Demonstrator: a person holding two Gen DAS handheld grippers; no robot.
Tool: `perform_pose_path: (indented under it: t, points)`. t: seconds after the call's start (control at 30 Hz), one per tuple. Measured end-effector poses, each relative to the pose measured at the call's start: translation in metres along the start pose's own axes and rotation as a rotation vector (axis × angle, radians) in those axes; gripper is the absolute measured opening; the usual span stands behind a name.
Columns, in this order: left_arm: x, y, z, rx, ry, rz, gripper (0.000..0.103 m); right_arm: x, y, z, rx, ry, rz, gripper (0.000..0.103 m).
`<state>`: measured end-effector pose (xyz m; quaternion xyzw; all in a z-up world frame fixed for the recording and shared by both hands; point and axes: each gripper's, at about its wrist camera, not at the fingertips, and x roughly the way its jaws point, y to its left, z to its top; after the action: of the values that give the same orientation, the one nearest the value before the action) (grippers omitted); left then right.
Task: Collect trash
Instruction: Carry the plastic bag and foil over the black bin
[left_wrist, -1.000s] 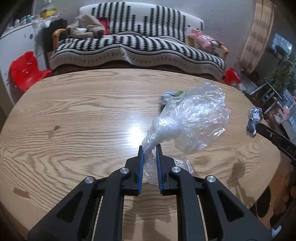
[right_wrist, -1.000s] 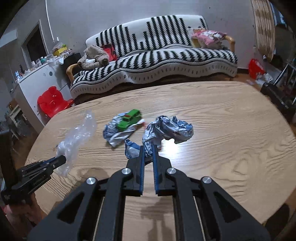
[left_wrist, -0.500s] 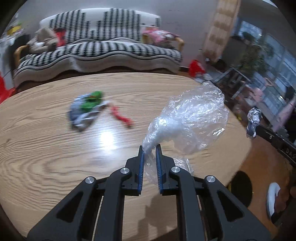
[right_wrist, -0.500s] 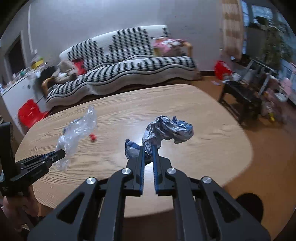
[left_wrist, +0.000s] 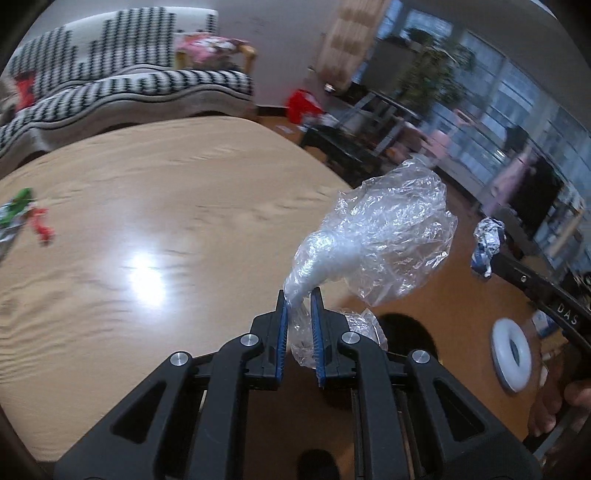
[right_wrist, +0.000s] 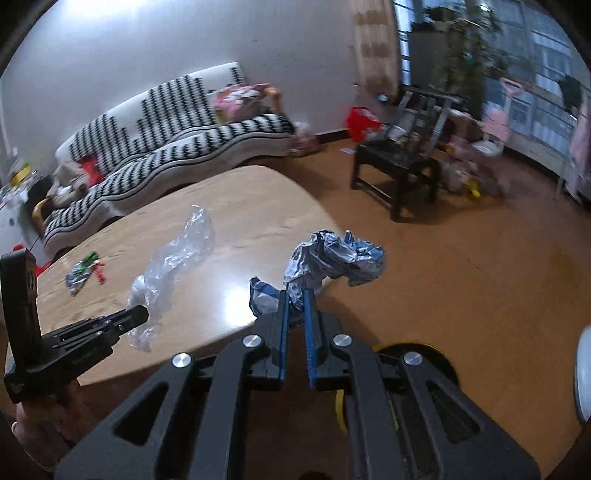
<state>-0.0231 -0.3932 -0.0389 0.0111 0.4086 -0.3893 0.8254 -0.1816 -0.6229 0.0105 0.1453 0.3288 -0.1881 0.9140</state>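
A: What does the left gripper (left_wrist: 298, 297) have?

B: Its jaws are closed tight on a crumpled clear plastic bag (left_wrist: 373, 236). The twisted neck is pinched between the blue pads, the puffed bulk fans out ahead of the tips and up to the right, and a short tail hangs below and behind the jaws.

A: And the right gripper (right_wrist: 295, 295)?

B: Also clamped shut, on a crumpled foil wrapper (right_wrist: 334, 254), silver with blue print. Most of it sticks out beyond the tips and to the right; a smaller fold pokes out on the left side of the jaws.

A: Can each one be seen from the other camera?

B: Yes. In the left wrist view the right gripper comes in far to the right of the left jaws, with the wrapper at its tip. In the right wrist view the left gripper sits well to the left and lower, the bag rising from its tip.

A: Where is the wooden table (left_wrist: 166, 206)?

B: Ahead and to the left of both pairs of jaws. The bag's bulk hangs past the table's right edge, over the brown floor (right_wrist: 461, 280). The wrapper is likewise over the edge.

A: Any trash on the table?

B: Far left of the left jaws lie a green and silver wrapper (left_wrist: 16, 206) and a small red scrap (left_wrist: 40, 227) just beside it. Both are blurred.

A: Anything behind?

B: A black-and-white patterned sofa (right_wrist: 166, 129) beyond the table.
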Motion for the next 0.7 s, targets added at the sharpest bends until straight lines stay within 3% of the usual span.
perform_pose_path:
  t: [0.33,0.7]
  points:
    - [0.063,-0.1,-0.038,0.141,0.12,-0.084,0.011,-0.012,-0.104,-0.041,0.175,0.086,-0.063,0.009]
    - [0.093,-0.131,-0.048,0.166,0.18,-0.105,0.011,-0.003,-0.134,-0.059,0.278,0.16,-0.064,0.009]
